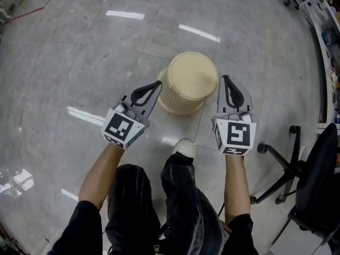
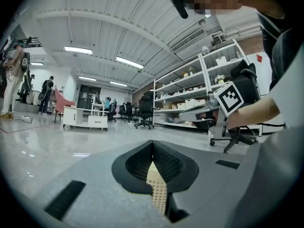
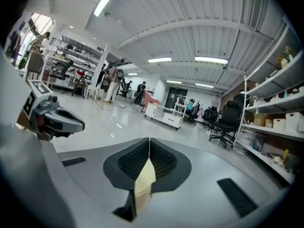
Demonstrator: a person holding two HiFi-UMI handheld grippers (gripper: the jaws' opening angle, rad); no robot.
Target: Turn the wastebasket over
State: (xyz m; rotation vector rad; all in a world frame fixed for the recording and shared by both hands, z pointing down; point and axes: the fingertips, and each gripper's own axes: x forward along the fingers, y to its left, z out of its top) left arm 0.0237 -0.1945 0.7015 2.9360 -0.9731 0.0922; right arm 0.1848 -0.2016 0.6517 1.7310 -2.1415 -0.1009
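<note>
A cream wastebasket with latticed sides stands on the grey floor with its solid flat end up. My left gripper is shut, and its tip is at the basket's left side. My right gripper is also shut, with its tip just off the basket's right edge. In the left gripper view the jaws meet at their tips, and a sliver of cream lattice shows through the slot behind them. The right gripper view shows the same shut jaws with a cream strip in the slot.
A black office chair stands to the right, close to my right arm. My shoe is just in front of the basket. White shelving and a low white cabinet stand farther off, with several people in the distance.
</note>
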